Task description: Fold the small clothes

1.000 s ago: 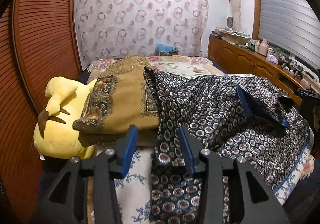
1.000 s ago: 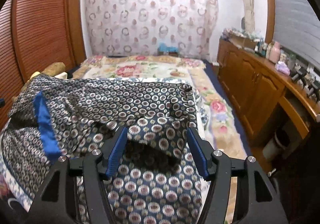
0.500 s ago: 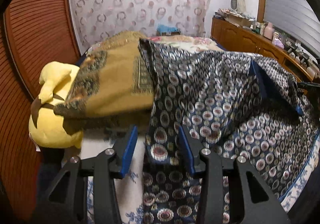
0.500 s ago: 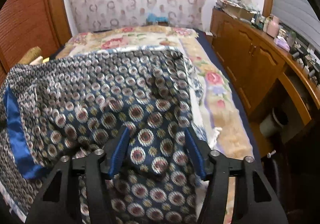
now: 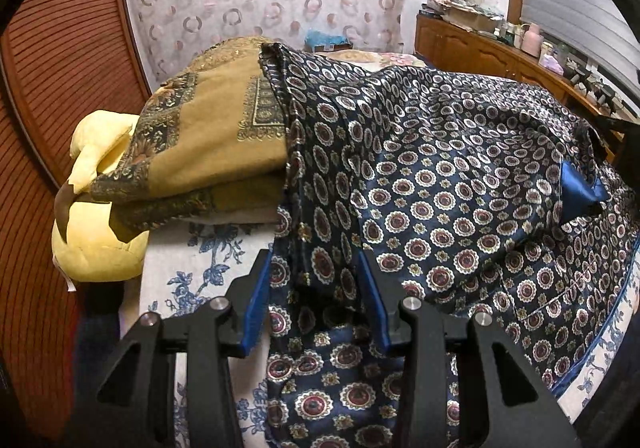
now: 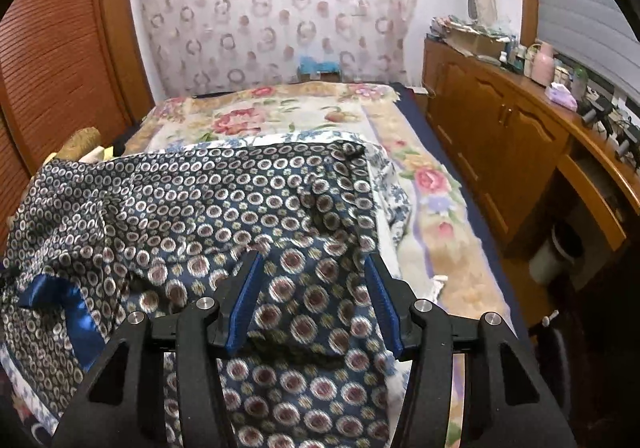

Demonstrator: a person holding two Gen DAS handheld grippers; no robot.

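A dark blue silky garment (image 5: pixel 440 167) printed with round medallions lies spread and rumpled over the bed. Its plain blue lining (image 5: pixel 576 195) shows at one fold. My left gripper (image 5: pixel 314 260) sits low at the garment's left edge. Its jaws are apart, with a hanging fold of the cloth filling the gap. In the right wrist view the same garment (image 6: pixel 220 199) covers the near bed, blue lining (image 6: pixel 76 312) at the left. My right gripper (image 6: pixel 313 260) straddles a raised fold near the garment's right edge, jaws apart around it.
A folded mustard blanket (image 5: pixel 208 135) and a yellow plush toy (image 5: pixel 96 240) lie left of the garment on the blue-flowered sheet (image 5: pixel 192 272). A floral blanket (image 6: pixel 288 111) covers the far bed. Wooden cabinets (image 6: pixel 500 135) and a white bin (image 6: pixel 556 256) line the right; slatted doors (image 5: pixel 60 67) the left.
My left gripper has sunk toward the bed, and the garment's edge now fills its gap. My right gripper's jaws have narrowed a little and moved forward over the raised fold.
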